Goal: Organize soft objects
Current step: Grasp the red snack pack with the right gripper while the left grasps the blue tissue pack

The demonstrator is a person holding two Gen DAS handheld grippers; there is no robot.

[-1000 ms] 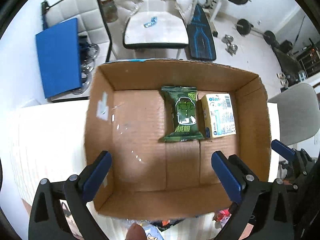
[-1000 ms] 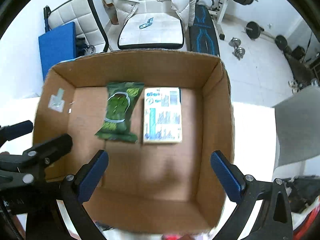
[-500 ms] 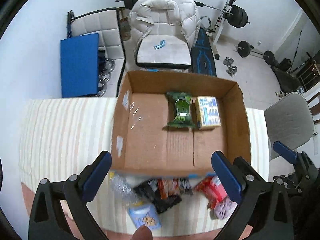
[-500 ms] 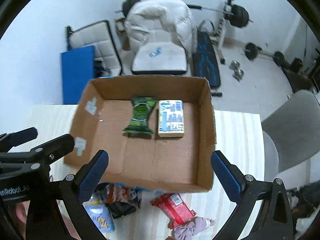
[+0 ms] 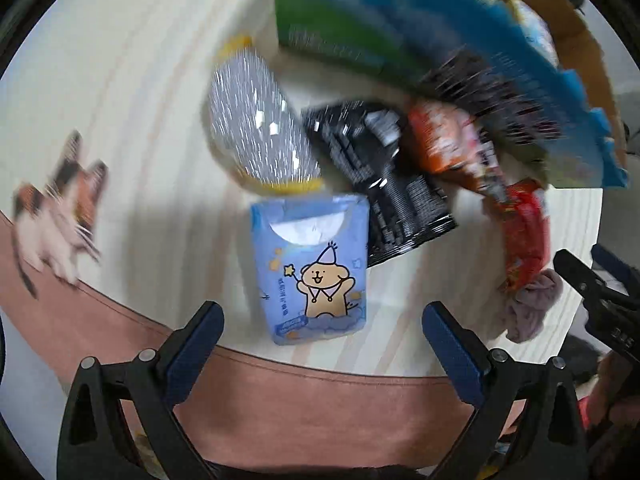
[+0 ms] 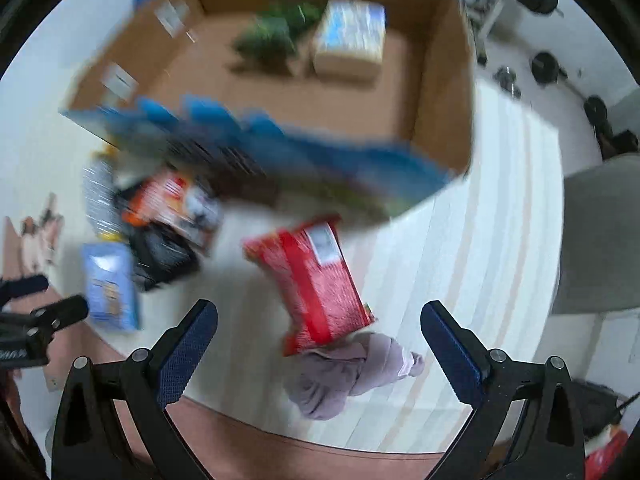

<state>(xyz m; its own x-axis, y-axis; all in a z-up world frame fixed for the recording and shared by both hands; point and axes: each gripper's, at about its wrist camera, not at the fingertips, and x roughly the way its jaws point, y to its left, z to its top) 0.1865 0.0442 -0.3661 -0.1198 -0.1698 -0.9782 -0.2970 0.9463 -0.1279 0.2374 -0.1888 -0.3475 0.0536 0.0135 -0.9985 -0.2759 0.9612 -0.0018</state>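
Left wrist: blue tissue pack (image 5: 314,268) lies between wide left gripper (image 5: 322,330) fingers, seemingly untouched

Pale striped surface (image 6: 500,208) with a brown edge carries a cardboard box (image 6: 444,92) at the back. In front of it: a blue tissue pack (image 5: 314,268), a silvery bag (image 5: 256,128) touching it, a black packet (image 5: 384,184), an orange packet (image 5: 448,140), a red packet (image 6: 316,284) resting on a lilac cloth (image 6: 344,376).

Outside 1 cardboard box (image 6: 440,92), 6 soft items are counted; inside it, 2 are seen, upper centre of the right view.
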